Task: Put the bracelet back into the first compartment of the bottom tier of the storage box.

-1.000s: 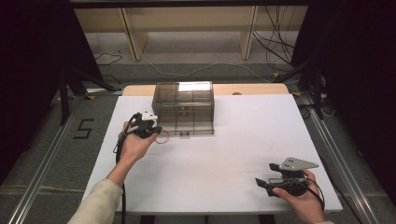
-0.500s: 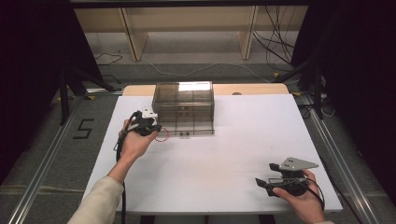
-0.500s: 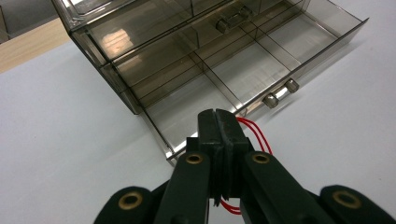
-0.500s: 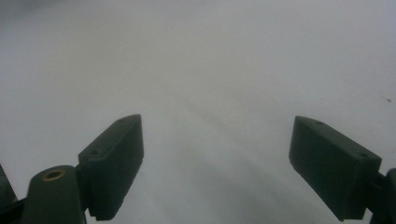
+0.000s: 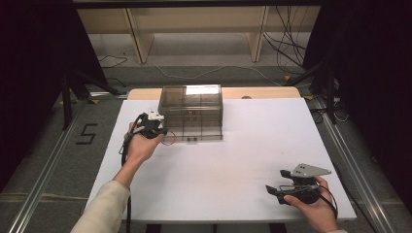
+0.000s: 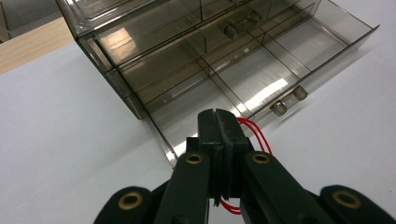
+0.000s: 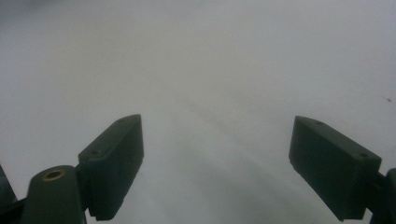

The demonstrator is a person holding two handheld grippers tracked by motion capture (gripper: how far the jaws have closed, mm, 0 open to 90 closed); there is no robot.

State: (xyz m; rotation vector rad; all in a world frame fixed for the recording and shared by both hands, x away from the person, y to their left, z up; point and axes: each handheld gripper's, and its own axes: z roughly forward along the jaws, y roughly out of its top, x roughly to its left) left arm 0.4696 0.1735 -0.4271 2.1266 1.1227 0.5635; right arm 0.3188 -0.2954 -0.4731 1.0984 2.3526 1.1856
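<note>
Nothing has moved: red rubber band pinched in left hand-held gripper.

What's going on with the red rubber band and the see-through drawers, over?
Left gripper shut on red rubber band, over the open bottom drawer. Right gripper open, empty, near the table's front edge. Nothing in the way.

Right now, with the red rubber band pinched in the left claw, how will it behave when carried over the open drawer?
The red rubber band is probably floppy and very light: thin loops sag beside the shut left claw. Released, it should drop limply into the clear drawer, unlikely to roll.
</note>
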